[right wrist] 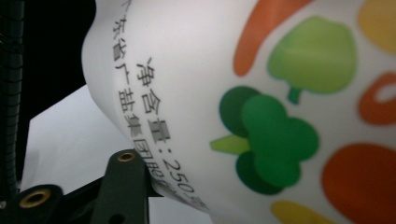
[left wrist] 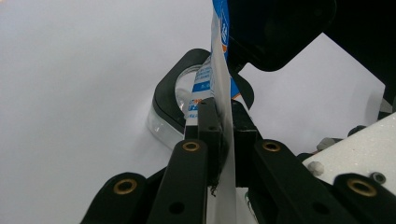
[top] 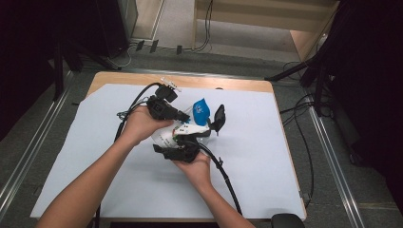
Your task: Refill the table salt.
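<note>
my left tool (left wrist: 223, 121) is clamped shut on the flat sealed edge of the pouch (top: 192, 124), which hangs at the centre of the high view above the white tabletop (top: 266, 156). my right tool (top: 183, 148) holds the pouch's lower body, jaws partly closed around it. if i pull the two apart unevenly, i judge the thin seam could slip from the left pads or tear suddenly and spill. the pouch is soft white plastic with a blue top, black print and bright vegetable drawings (right wrist: 275, 144).
</note>
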The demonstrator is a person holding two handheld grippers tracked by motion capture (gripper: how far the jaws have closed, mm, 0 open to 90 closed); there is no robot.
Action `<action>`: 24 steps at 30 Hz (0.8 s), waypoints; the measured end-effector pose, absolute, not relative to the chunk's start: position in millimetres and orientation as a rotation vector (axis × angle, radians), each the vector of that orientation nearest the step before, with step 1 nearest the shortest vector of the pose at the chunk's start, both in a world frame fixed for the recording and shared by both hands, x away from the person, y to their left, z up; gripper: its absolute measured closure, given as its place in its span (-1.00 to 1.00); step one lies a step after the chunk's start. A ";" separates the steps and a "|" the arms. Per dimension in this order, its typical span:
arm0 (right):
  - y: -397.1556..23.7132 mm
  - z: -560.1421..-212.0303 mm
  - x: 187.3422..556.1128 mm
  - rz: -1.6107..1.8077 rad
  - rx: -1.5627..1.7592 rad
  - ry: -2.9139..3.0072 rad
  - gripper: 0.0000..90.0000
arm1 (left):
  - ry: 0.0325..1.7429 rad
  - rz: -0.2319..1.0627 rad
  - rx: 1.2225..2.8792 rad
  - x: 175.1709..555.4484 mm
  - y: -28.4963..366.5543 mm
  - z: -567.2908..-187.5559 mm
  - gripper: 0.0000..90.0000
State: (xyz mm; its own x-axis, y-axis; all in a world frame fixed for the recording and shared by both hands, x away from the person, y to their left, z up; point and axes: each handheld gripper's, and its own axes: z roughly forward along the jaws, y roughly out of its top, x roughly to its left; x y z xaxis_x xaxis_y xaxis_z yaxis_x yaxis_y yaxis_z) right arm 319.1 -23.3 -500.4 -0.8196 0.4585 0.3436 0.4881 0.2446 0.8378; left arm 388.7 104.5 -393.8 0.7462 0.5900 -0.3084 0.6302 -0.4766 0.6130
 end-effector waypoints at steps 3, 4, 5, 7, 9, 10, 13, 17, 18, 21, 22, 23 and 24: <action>-23.8 -500.3 319.2 -1.663 -0.949 -2.457 0.26 | 0.909 -0.068 2.211 389.0 104.0 -394.2 0.95; -24.0 -500.2 319.0 -1.661 -0.953 -2.453 0.27 | 0.908 -0.070 2.211 389.1 104.2 -394.1 0.94; -24.0 -500.2 319.0 -1.663 -0.957 -2.447 0.28 | 0.907 -0.071 2.210 389.3 104.2 -394.2 0.94; -23.8 -500.4 319.0 -1.667 -0.970 -2.429 0.29 | 0.911 -0.073 2.211 389.5 104.0 -393.7 0.93; -23.1 -500.7 318.9 -1.677 -0.980 -2.409 0.29 | 0.915 -0.076 2.214 389.6 104.1 -392.8 0.92; -22.7 -500.6 318.8 -1.680 -0.982 -2.402 0.29 | 0.915 -0.079 2.214 389.7 104.1 -392.3 0.92; -22.7 -499.8 319.1 -1.696 -0.982 -2.381 0.29 | 0.906 -0.068 2.225 390.1 103.5 -388.9 0.91; -24.2 -498.2 319.5 -1.719 -0.988 -2.338 0.30 | 0.901 -0.069 2.224 391.0 103.6 -385.0 0.90; -24.3 -497.9 319.6 -1.720 -0.991 -2.330 0.30 | 0.901 -0.073 2.224 391.4 103.8 -384.7 0.90; -24.6 -497.6 320.1 -1.726 -0.999 -2.305 0.30 | 0.903 -0.074 2.231 391.5 104.2 -383.2 0.89; -24.7 -497.5 320.2 -1.726 -0.999 -2.300 0.30 | 0.902 -0.075 2.232 391.6 104.5 -382.8 0.89; -24.7 -497.5 320.3 -1.731 -1.001 -2.293 0.30 | 0.902 -0.076 2.231 391.6 104.5 -382.6 0.89; -24.5 -497.4 320.4 -1.733 -1.002 -2.288 0.30 | 0.902 -0.074 2.234 391.7 104.4 -382.5 0.89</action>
